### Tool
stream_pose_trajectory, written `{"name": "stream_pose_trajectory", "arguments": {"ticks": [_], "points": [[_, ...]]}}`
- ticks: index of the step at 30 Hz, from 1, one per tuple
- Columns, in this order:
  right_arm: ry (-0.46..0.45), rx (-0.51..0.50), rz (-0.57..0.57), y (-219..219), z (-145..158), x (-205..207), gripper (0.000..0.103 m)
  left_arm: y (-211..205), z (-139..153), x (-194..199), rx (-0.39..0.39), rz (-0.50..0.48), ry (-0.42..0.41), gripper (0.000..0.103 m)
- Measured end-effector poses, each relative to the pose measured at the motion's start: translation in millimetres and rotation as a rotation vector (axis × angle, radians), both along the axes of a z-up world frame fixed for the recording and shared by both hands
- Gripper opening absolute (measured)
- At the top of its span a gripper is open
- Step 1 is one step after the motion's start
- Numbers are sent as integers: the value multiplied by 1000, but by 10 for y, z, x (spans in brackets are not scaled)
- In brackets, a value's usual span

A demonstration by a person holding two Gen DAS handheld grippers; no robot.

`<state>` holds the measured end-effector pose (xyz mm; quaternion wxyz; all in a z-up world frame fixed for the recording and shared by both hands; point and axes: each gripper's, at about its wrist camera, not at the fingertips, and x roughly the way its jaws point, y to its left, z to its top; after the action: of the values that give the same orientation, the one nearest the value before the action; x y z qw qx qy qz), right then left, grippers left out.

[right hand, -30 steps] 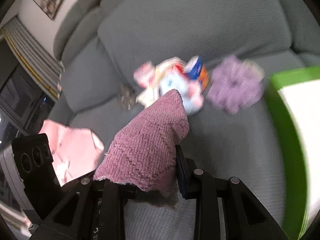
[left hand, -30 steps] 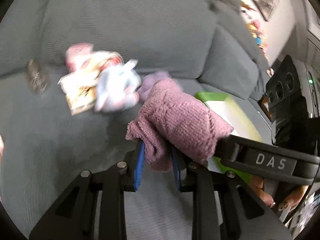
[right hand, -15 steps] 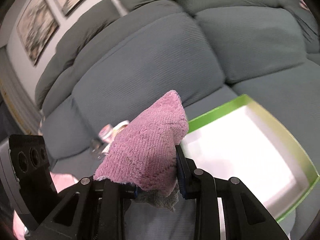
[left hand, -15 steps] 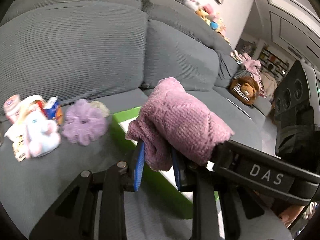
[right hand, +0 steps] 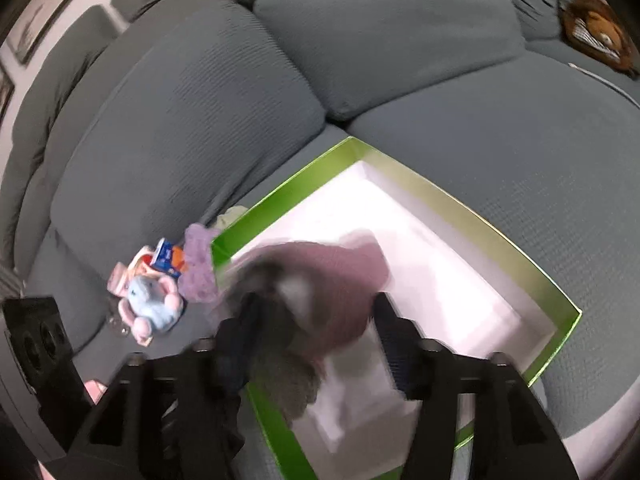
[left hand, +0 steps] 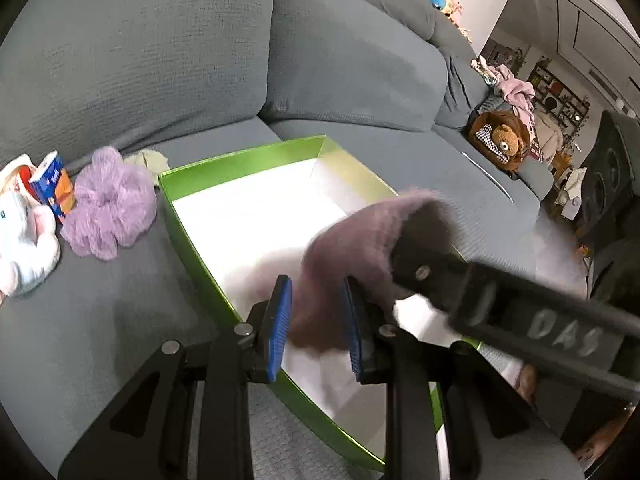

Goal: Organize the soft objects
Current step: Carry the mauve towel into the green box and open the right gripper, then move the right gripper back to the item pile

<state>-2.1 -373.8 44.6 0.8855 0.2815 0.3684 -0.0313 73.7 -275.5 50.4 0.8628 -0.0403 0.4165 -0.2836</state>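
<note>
Grey sofa (left hand: 168,60): ribbed fabric, fills both views; seat carries everything below.
Box (left hand: 240,162): green walls, white inside, open top, on the seat cushion; also in right wrist view (right hand: 440,196).
Towel (left hand: 360,232): mauve knit, motion-blurred, over the box interior at its near side; right wrist view (right hand: 340,276) shows it bunched, with a grey underside hanging down at the near wall.
Left gripper (left hand: 316,316): blue pads spread a little, the towel's lower end between them; blur, cannot tell if the pads press it.
Right gripper (right hand: 316,340): jaws wide apart, towel between them, blurred; touches the left finger side, gap on the right side. Its black body marked DAS crosses the left wrist view (left hand: 520,312).
Scrunchie (left hand: 108,208): fluffy lilac, on the seat just beside the box's left wall; right wrist view (right hand: 198,264).
Plush toy (right hand: 152,304): light blue with pink ears and feet, left of the scrunchie; white-looking in the left wrist view (left hand: 20,236).
Carton (left hand: 54,188): small, blue and orange, upright between plush toy and scrunchie.
Pale cloth (left hand: 150,160): cream, behind the scrunchie near the box's corner.
Teddy bear (left hand: 506,144): brown, far end of the sofa, well apart.
</note>
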Motion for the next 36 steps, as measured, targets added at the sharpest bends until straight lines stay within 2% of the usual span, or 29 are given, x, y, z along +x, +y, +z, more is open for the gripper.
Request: {"name": "stream_pose_trajectory", "arguments": {"ticks": [2, 4, 5, 7, 9, 11, 15, 17, 20, 24, 27, 32, 36], "points": [[-14, 28, -4, -54, -4, -34, 67, 0, -17, -4, 11, 11, -1, 23], [-31, 32, -13, -77, 32, -86, 78, -9, -31, -12, 13, 18, 4, 25], [-39, 26, -17, -85, 50, -111, 78, 8, -28, -15, 12, 20, 7, 27], [-55, 17, -29, -88, 89, -146, 79, 52, -1, -30, 7, 31, 0, 36], [-71, 23, -39, -92, 118, -172, 79, 96, 32, -56, -2, 39, -9, 55], [-80, 26, -40, -87, 124, -177, 79, 176, 73, -85, -12, 47, -16, 62], [-78, -4, -38, -7, 129, -119, 79, 408, 107, -132, -32, 85, -11, 70], [-64, -52, -42, 63, 147, -92, 79, 589, 113, -152, -41, 127, -6, 75], [-67, -68, -23, 156, 171, -40, 79, 870, 108, -208, -31, 186, -10, 81], [-91, -90, 27, 322, 228, 6, 80, 1377, 27, -375, -19, 313, -14, 84], [-95, -140, 76, 526, 266, 73, 87, 1737, -101, -502, -4, 385, 10, 84], [-83, -178, 171, 875, 261, 196, 87, 2330, -272, -601, 55, 512, 26, 86], [-89, -201, 265, 1199, 217, 287, 87, 2669, -419, -581, 47, 577, 52, 88]]}}
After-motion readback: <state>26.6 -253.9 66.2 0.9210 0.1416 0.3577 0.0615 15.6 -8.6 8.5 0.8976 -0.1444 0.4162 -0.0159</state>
